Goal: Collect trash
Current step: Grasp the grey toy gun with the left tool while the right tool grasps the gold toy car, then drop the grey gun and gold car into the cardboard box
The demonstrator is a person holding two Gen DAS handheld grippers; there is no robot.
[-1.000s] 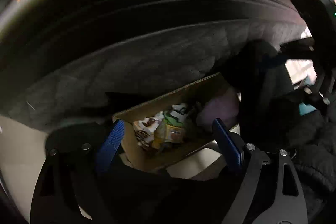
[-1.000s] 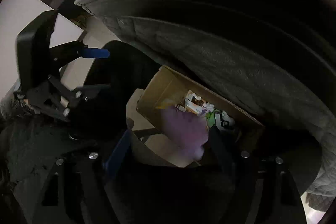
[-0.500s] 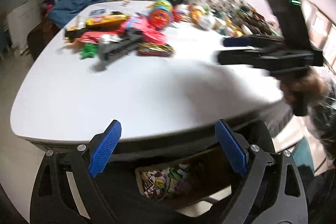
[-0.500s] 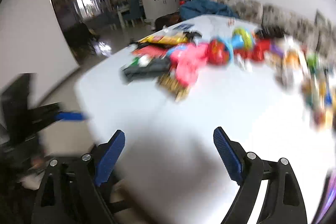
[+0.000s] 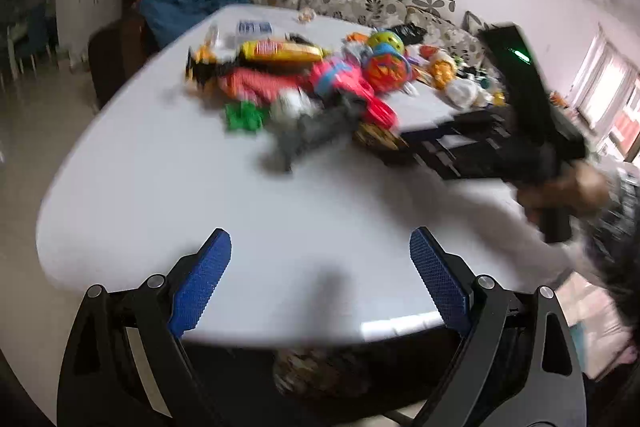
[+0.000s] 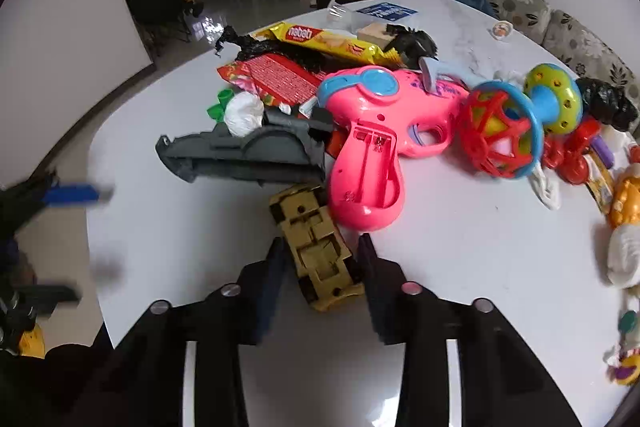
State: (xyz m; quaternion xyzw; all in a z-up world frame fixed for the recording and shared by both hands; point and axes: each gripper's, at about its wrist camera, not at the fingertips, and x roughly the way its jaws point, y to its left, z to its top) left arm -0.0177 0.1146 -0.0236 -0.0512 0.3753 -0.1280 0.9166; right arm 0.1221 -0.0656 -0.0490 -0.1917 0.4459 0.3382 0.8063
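Through my left wrist camera, the left gripper (image 5: pixel 320 261) hangs spread wide with nothing between its 2 blue pads, over the near bare edge of the white table (image 5: pixel 168 195), with the blurred clutter pile (image 5: pixel 304 87) farther back. Through my right wrist camera, the right gripper (image 6: pixel 322 253) has just been closing, and its jaws now flank the upturned yellow toy car (image 6: pixel 316 247); beyond it, among toys, lie the trash pieces: a yellow biscuit wrapper (image 6: pixel 336 45), a red wrapper (image 6: pixel 280 79) and a crumpled white wad (image 6: pixel 243 113).
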